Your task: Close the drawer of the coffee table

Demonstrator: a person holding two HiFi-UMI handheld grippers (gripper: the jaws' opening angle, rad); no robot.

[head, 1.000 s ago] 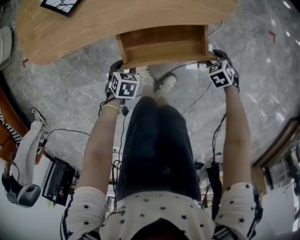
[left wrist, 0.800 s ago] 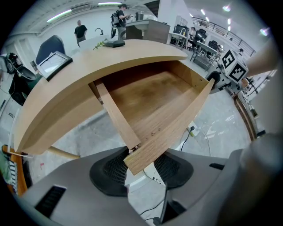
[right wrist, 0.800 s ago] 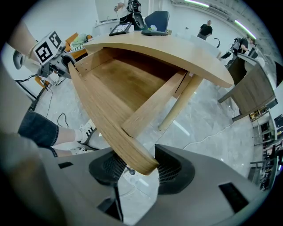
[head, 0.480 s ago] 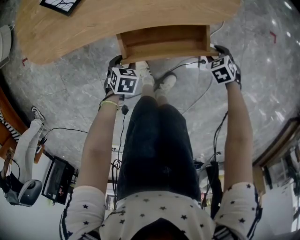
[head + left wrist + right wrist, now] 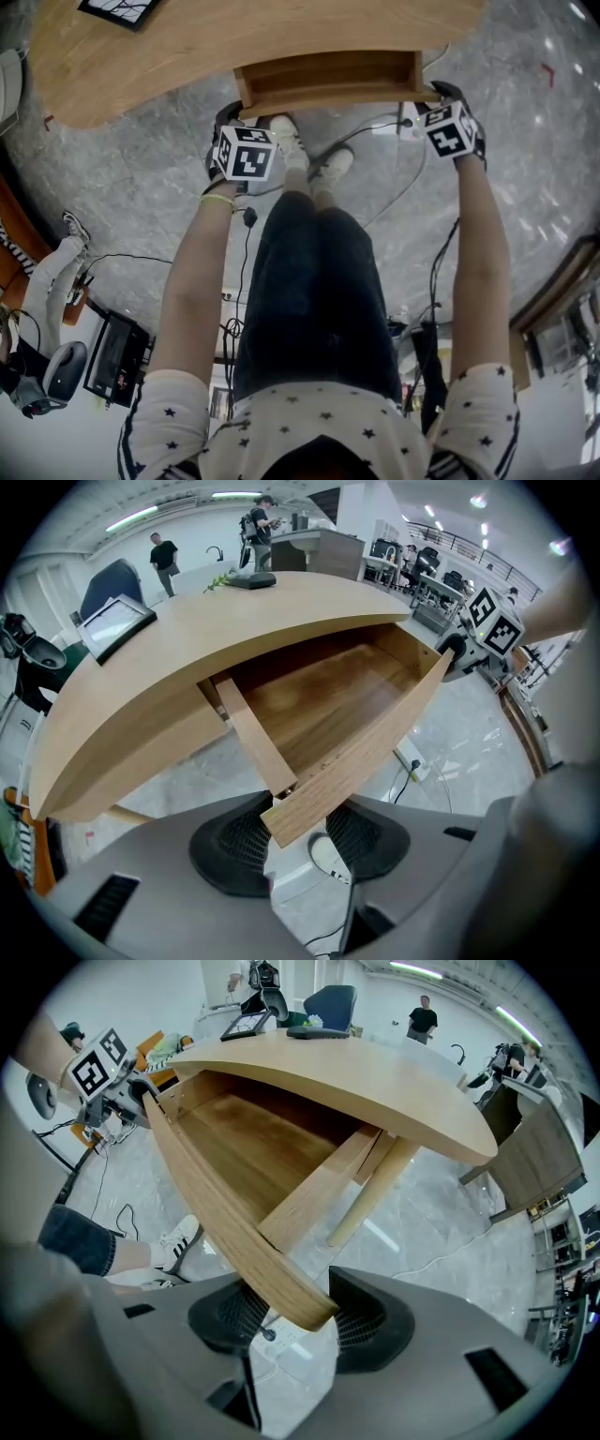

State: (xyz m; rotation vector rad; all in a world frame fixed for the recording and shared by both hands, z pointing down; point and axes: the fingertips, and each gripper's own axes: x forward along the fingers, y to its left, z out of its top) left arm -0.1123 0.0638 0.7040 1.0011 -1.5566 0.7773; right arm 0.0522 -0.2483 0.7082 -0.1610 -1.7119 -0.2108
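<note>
1. Head view. See the drawer (image 5: 328, 80) standing out from under the coffee table (image 5: 187, 56), with its front board running crosswise from one pair of jaws to the other. Find the left gripper (image 5: 236, 127) at the board's left end and the right gripper (image 5: 433, 103) at its right end, both equally near. Judge the closing push as straight ahead of both jaws, in under the table top. Note the person's shoes (image 5: 330, 169) on the floor behind and between the jaws. Note also a power strip (image 5: 405, 120) with its cable just inside the right jaws. Neither seems to lie in the drawer's path.

2. Left gripper view. Read the left gripper (image 5: 300, 841) as closed onto the end of the front board, one pad against each face. Follow the board off to the right, toward the other gripper's marker cube. Find the bare drawer (image 5: 328, 705) box ahead of the jaws. Spot a tablet (image 5: 112, 621) on the table top, far ahead and left, well clear.

3. Right gripper view. Read the right gripper (image 5: 300, 1321) likewise, pinching the curved board's end between its pads. Find the drawer (image 5: 253, 1147) ahead and leftward, and a table leg (image 5: 370, 1199) ahead and right, outside the side rail. Expect uneven pushing to skew the box.
</note>
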